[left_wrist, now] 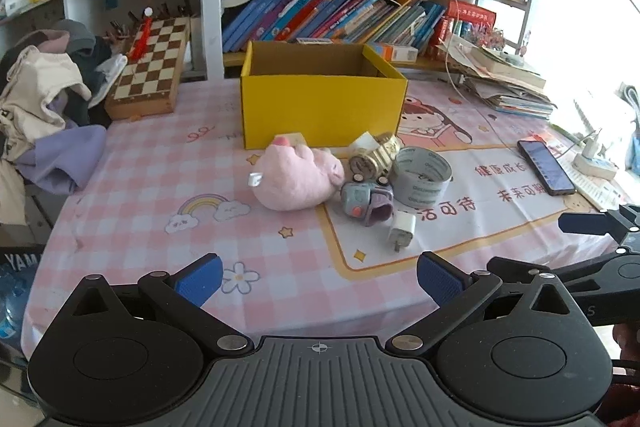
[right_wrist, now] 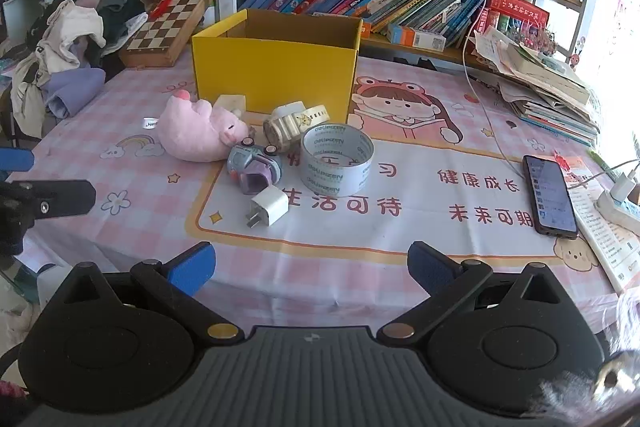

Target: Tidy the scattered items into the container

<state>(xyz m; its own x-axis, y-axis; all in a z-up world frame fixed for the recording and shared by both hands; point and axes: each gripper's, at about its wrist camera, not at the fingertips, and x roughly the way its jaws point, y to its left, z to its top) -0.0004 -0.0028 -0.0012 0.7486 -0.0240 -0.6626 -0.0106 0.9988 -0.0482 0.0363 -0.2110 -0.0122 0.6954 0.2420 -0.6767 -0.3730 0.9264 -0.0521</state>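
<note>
- My left claw (left_wrist: 319, 279) hangs over the near edge of the pink checked tabletop (left_wrist: 160, 187), blue pads spread wide and grasping nothing; my right claw (right_wrist: 311, 267) hovers to its right, likewise released and empty.
- The open yellow cardboard box (left_wrist: 322, 107) stands far from me at the middle of the tabletop; what I can see of its inside looks bare, though the floor of it is hidden from both views, so I judge the tidying has scarcely begun, if at all.
- All the scattered things lie outside, clustered just in front of the box: the pink plush pig (left_wrist: 298, 177) on the left; the cream and gold wristwatch (left_wrist: 376, 153) close to the box wall; the wide roll of grey tape (left_wrist: 421, 177) on the right; the small grey and purple toy robot (left_wrist: 366, 201) touching the pig's snout side; the white square plug charger (left_wrist: 402, 230) nearest to me.
- A small pale block (right_wrist: 232, 103) sits between pig and box; I cannot tell what it is.
- So, by my reckoning, every piece is left to carry; the charger looks the easiest first reach, being nearest and apart from the rest.
</note>
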